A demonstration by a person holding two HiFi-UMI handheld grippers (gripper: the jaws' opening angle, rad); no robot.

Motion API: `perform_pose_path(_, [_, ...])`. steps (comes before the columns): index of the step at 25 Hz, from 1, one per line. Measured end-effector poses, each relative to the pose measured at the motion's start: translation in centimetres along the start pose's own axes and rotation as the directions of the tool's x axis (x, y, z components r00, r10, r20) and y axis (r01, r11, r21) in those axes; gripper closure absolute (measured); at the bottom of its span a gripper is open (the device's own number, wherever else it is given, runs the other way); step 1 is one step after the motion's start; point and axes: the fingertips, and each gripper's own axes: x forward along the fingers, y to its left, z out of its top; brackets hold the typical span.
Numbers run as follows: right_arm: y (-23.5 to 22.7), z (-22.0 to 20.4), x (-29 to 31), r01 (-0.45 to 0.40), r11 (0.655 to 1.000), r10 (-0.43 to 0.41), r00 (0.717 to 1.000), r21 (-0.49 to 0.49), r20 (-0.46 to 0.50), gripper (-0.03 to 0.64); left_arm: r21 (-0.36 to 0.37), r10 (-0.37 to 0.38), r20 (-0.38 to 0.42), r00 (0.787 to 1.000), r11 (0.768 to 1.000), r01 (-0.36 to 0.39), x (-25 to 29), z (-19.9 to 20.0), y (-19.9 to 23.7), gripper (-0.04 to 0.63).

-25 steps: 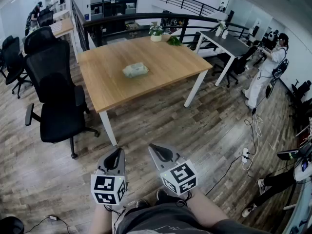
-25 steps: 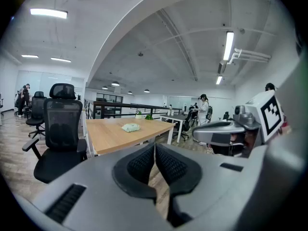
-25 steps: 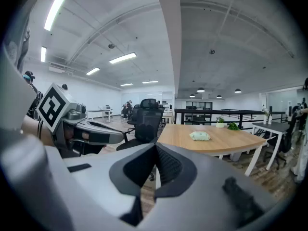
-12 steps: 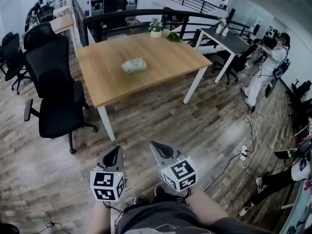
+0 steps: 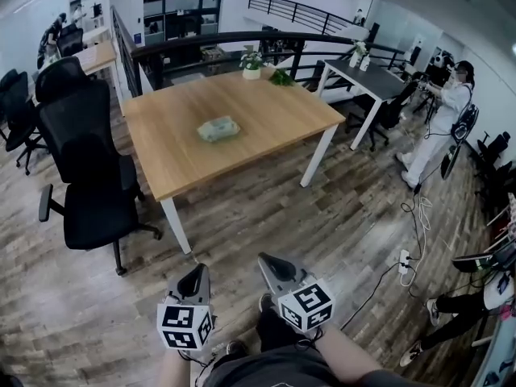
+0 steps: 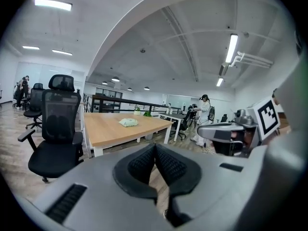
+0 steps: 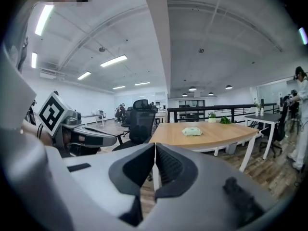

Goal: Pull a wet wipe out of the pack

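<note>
Low at 6 o'clock in the head view, the left tool [image 5: 196, 272] and the right tool [image 5: 271, 261] hang side by side over the wood-plank floor [image 5: 339, 208], both pointing toward 12 o'clock. Each tool's own view shows its two ribbed pads [image 6: 168, 166] pressed flat together with nothing between them, so both tools are fully closed and empty. The wet wipe pack [image 5: 218, 128], pale green, lies flat near the middle of the light wooden surface [image 5: 274, 107], well apart from both tools and at about 12 o'clock from them; nothing touches it. A black office chair [image 5: 90, 164] stands just beside the surface, at 8 o'clock of the pack. A potted plant [image 5: 252, 63] sits at the far edge of the surface, at 1 o'clock of the pack, with a green sprig [image 5: 282, 69] near it. At 2 o'clock stands a darker surface [image 5: 367, 71], with a person in white [image 5: 442, 127] on the floor at 4 o'clock of it. The left gripper view shows the pack at 11 o'clock above the closed pads, the right gripper view at 1 o'clock
</note>
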Motion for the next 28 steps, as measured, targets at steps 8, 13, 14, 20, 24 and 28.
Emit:
perform_pose_path(8, [-5.8, -1.0, 3.6, 0.014, 0.999, -0.013, 1.0, 0.036, -0.017, 0.594, 0.043, 0.033, 0.011, 0.999, 0.999, -0.033, 4.4, 1.4, 1.0, 0.58])
perform_pose_path(13, [-11.6, -0.6, 7.3, -0.011, 0.999, 0.012, 1.0, 0.053, -0.007, 0.594, 0.082, 0.063, 0.002, 0.998, 0.995, -0.063, 9.5, 2.9, 1.5, 0.58])
perform_pose_path(14, [-12.9, -0.4, 8.1, -0.02, 0.998, 0.02, 1.0, 0.054, -0.005, 0.594, 0.077, 0.075, 0.004, 0.997, 0.994, -0.075, 10.7, 3.4, 1.7, 0.58])
perform_pose_path(20, [-20.2, 1.3, 12.5, -0.084, 0.996, 0.084, 0.996, -0.003, -0.014, 0.594, 0.016, 0.135, 0.001, 0.991, 0.991, -0.135, 17.8, 5.6, 2.0, 0.58])
perform_pose_path(24, [-24.7, 1.2, 14.3, -0.117, 0.993, 0.117, 0.993, 0.015, -0.024, 0.594, -0.019, 0.172, 0.0, 0.985, 0.985, -0.172, 21.4, 6.8, 2.6, 0.58])
perform_pose_path(28, [-28.0, 0.6, 15.9, -0.138, 0.99, 0.14, 0.989, 0.043, -0.045, 0.594, -0.017, 0.208, -0.005, 0.978, 0.978, -0.208, 24.2, 8.1, 2.8, 0.58])
